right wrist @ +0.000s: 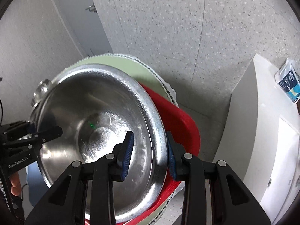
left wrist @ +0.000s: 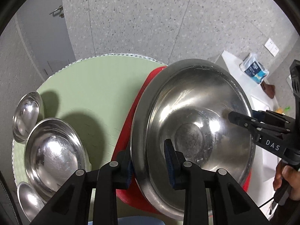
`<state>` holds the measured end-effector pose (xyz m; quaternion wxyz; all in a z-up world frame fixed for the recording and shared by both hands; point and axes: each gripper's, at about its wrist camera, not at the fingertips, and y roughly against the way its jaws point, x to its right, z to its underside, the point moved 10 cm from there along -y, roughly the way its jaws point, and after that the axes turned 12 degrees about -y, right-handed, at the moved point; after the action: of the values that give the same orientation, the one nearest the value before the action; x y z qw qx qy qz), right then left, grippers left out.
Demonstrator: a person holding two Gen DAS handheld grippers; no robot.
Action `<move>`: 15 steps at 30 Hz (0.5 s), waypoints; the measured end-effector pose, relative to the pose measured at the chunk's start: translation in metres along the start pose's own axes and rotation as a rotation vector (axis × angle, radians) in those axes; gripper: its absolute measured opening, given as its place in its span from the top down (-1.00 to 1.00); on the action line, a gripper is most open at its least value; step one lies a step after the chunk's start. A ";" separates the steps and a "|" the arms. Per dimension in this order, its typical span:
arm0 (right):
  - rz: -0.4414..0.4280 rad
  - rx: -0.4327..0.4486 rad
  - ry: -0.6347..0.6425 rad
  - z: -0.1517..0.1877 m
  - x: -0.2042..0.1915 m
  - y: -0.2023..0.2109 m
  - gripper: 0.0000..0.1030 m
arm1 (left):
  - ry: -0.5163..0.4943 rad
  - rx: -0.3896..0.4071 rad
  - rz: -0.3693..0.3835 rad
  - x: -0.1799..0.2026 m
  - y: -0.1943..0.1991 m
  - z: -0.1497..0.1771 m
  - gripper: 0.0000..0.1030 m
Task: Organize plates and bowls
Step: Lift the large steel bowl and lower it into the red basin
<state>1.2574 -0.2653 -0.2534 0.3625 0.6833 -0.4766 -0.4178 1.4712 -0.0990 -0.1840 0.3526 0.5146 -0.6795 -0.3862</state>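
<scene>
Gripping one large steel bowl [left wrist: 193,116] from opposite sides, over a red tray [left wrist: 131,123] lying at the 3 o'clock side of a round green table mat [left wrist: 90,86]. Pinching the bowl's rim at 7 o'clock with the left gripper [left wrist: 150,161], one blue-padded finger [left wrist: 169,161] pressing inside the wall and the other clamping the outer flange. Pinching the opposite rim with the right gripper [right wrist: 150,155], one blue pad [right wrist: 127,153] sitting inside the bowl and the other bearing on the outside of the flange, just beside the tray's red edge. Showing up in each other's views: the right gripper reaching in at 3 o'clock of the left wrist view with a hand [left wrist: 286,180] on its handle, the left gripper entering at 9 o'clock of the right wrist view. Tilting the bowl slightly, its polished hollow facing both cameras. Resting on the mat at 8 o'clock of the left wrist view, three smaller steel bowls: a mid-sized bowl [left wrist: 54,155] between a small bowl [left wrist: 26,116] and another small bowl [left wrist: 28,200], the neighbours close to touching. Standing on a white counter [right wrist: 262,131] at 2 o'clock, a blue and white packet [right wrist: 287,82].
</scene>
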 end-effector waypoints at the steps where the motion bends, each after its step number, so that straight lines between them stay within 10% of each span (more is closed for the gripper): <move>1: 0.007 -0.001 0.004 0.002 0.001 -0.003 0.34 | 0.002 -0.007 0.001 -0.001 -0.004 0.000 0.51; 5: 0.022 -0.010 0.006 0.010 0.002 -0.009 0.29 | 0.012 -0.021 0.020 -0.003 -0.016 0.002 0.47; 15: 0.020 0.037 -0.036 0.011 -0.004 0.008 -0.11 | -0.030 0.049 0.101 -0.006 0.002 0.003 -0.34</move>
<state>1.2437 -0.2649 -0.2492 0.3453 0.6775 -0.4976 -0.4174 1.4688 -0.0923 -0.1842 0.3486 0.4824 -0.7190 -0.3589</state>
